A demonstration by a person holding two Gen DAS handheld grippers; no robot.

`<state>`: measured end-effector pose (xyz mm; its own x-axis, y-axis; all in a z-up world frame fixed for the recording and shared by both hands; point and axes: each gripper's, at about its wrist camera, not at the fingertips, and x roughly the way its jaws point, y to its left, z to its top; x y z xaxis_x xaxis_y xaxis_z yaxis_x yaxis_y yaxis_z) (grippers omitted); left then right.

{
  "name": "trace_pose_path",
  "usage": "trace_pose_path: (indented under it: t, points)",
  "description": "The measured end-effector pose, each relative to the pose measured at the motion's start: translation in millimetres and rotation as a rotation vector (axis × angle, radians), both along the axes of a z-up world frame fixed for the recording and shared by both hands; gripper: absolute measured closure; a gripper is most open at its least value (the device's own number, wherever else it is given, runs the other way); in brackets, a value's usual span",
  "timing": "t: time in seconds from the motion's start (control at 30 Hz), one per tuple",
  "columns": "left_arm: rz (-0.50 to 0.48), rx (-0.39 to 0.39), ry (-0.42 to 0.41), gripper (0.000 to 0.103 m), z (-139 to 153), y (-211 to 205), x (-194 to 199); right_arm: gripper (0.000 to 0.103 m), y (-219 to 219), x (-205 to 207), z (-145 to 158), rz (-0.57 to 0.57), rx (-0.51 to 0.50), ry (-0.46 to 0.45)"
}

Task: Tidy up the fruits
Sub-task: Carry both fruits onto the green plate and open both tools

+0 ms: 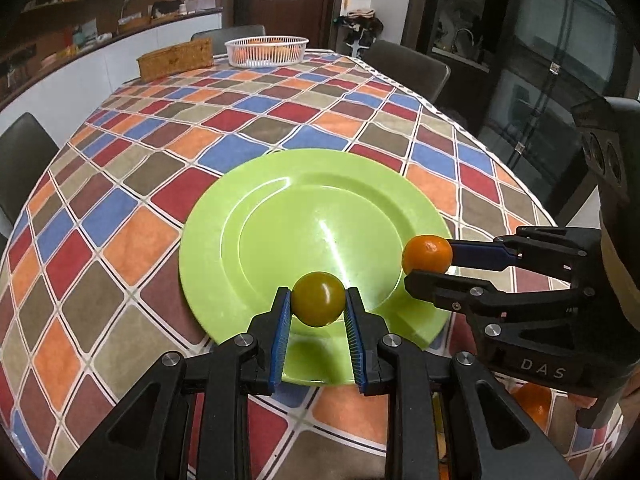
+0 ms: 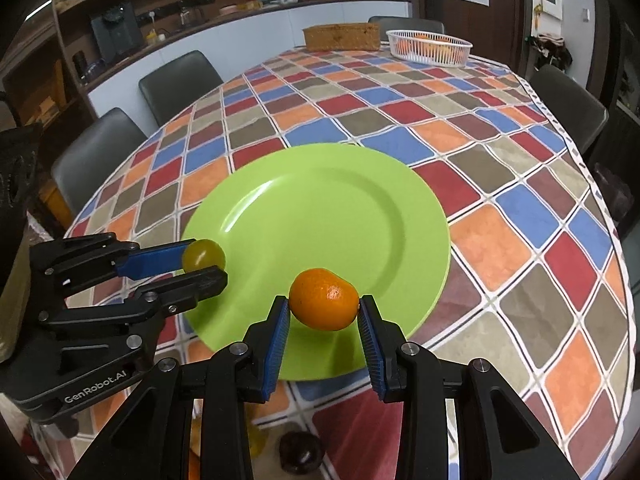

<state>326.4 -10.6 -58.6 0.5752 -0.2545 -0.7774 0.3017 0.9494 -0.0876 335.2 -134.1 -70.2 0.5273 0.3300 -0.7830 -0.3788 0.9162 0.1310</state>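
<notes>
A bare green plate (image 1: 280, 216) (image 2: 320, 216) lies on the checkered tablecloth. My left gripper (image 1: 318, 300) is shut on a round yellow-green fruit (image 1: 318, 299) and holds it over the plate's near rim; it also shows in the right wrist view (image 2: 202, 266) with the fruit (image 2: 202, 255). My right gripper (image 2: 324, 306) is shut on a small orange (image 2: 323, 304) above the plate's near edge; in the left wrist view this gripper (image 1: 426, 268) holds the orange (image 1: 427, 253) over the plate's right rim.
A white basket (image 1: 266, 51) (image 2: 430, 49) with orange fruit and a wicker box (image 1: 176, 58) (image 2: 342, 36) stand at the table's far end. Dark chairs surround the table. More fruit lies under the grippers near the table's front edge (image 1: 534, 402) (image 2: 300, 454).
</notes>
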Motion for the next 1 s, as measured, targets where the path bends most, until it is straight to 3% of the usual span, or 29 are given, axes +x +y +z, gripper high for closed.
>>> trace_pose_path:
  t: [0.13,0.37,0.6,0.67,1.0]
  points:
    - [0.004,0.027,-0.02,0.064,2,0,-2,0.066,0,2,-4,-0.008,-0.004,0.003]
    - [0.011,0.024,-0.06,0.063,19,4,-24,0.064,-6,-12,9,-0.035,0.0,-0.039]
    - [-0.002,0.044,-0.15,0.056,49,0,-70,0.063,-12,-55,38,-0.044,0.005,-0.125]
    - [-0.008,0.046,-0.179,0.054,59,0,-85,0.054,-13,-65,46,-0.049,0.012,-0.146]
    - [-0.033,0.019,-0.282,0.041,89,1,-147,0.046,-21,-128,77,-0.08,0.055,-0.237]
